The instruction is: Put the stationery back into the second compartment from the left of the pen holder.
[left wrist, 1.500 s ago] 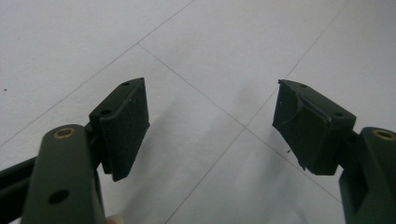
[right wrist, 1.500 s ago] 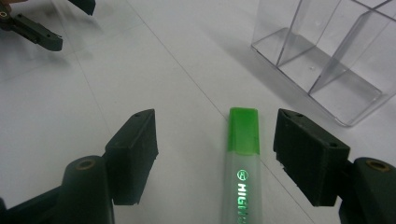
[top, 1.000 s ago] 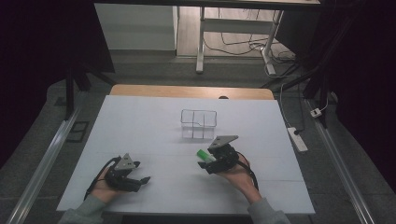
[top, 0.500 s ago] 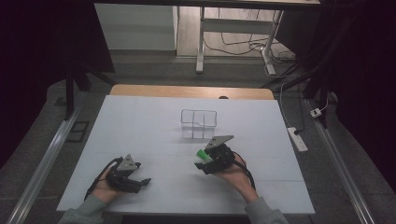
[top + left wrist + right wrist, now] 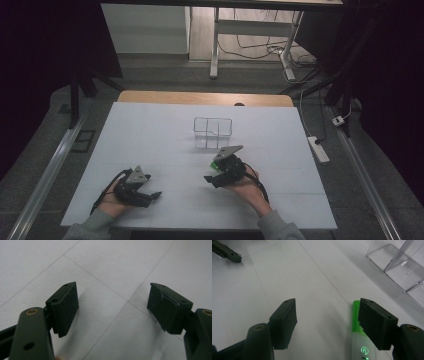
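A dim room surrounds a white tabletop (image 5: 150,135) marked by thin seam lines, with a wooden edge at its far side, dark floor beyond, and a white power strip (image 5: 319,149) lying on the floor to the right. Near the middle of the tabletop stands a clear plastic organizer (image 5: 213,133) with several compartments; in the right tool's view its transparent walls (image 5: 402,265) show at the upper right. The left tool (image 5: 150,196) rests low at the near left, held in the person's left hand (image 5: 114,202) — its own view shows the jaws spread wide over bare tabletop, nothing between them. The right tool (image 5: 212,175), in the right hand (image 5: 247,186), sits just in front of the organizer, its jaws also set wide apart. A green highlighter (image 5: 359,340) lies on the tabletop beside the inner face of the right-side jaw in that tool's view — whether it touches the pad cannot be told; the other jaw stands well clear of it. From above, the highlighter (image 5: 216,163) peeks out as a green spot beside the tool, between it and the organizer.
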A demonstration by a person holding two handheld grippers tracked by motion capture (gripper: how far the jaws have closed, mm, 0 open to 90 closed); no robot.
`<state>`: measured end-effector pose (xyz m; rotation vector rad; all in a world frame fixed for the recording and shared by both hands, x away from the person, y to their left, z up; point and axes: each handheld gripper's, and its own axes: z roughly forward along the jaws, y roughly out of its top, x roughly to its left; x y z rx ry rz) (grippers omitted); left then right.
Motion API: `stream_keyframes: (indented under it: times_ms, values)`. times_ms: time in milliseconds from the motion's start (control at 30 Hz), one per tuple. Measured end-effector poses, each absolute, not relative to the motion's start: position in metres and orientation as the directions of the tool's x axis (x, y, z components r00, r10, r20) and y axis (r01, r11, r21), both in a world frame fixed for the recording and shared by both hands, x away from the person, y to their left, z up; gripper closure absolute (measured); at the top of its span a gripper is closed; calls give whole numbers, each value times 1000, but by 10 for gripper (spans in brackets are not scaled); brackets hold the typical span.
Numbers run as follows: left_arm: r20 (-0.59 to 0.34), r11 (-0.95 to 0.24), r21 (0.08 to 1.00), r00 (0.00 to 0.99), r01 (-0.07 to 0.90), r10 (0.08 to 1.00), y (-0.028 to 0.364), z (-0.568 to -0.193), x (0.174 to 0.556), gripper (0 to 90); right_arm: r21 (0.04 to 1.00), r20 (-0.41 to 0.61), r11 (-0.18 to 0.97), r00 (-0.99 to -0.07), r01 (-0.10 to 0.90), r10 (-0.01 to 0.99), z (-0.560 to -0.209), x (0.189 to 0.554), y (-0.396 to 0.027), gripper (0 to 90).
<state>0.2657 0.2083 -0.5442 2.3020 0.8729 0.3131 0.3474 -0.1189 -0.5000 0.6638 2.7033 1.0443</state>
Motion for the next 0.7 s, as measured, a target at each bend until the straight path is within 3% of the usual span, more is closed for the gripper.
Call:
stream_keyframes:
  times_ms: [700]
  values:
    - [-12, -560, 652, 745, 512, 667, 210, -543, 266, 249, 667, 26, 672, -911, 322, 411, -498, 350, -87, 320]
